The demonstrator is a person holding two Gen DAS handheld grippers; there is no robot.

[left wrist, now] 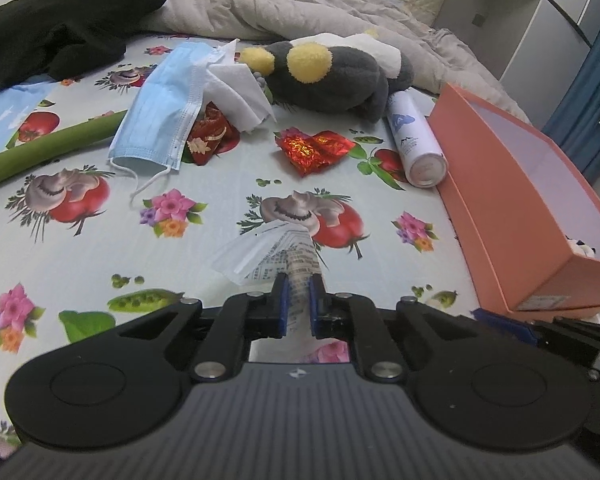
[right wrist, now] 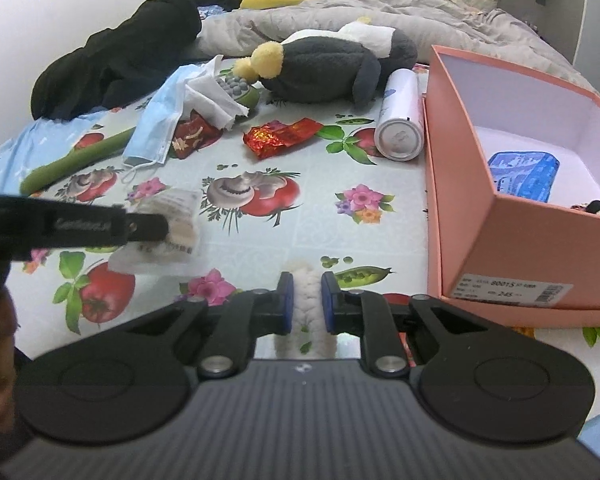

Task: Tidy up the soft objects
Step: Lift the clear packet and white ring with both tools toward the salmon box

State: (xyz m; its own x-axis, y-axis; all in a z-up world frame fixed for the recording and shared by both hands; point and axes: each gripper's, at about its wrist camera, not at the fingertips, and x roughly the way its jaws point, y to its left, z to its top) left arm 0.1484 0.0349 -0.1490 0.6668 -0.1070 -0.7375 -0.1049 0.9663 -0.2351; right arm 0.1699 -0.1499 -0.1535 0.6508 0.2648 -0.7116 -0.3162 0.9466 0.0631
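Two grippers, each holding a soft item above a floral-printed bed sheet (left wrist: 100, 248).

The left gripper (left wrist: 299, 280), tilted downward, has its jaws clamped on a crinkly clear printed plastic packet (left wrist: 268, 256); the right gripper (right wrist: 307, 286), likewise tilted, pinches a fluffy white knitted strip (right wrist: 305, 300) near the rigid salmon-pink cardboard box (right wrist: 512, 240).

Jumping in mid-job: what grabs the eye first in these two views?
The salmon-pink box stands open at the right with a blue packet inside. A grey-and-yellow plush toy lies at the back by a white spray can, a blue face mask to its left. The left claw pinches a printed plastic packet; the right claw grips a white fluffy piece.
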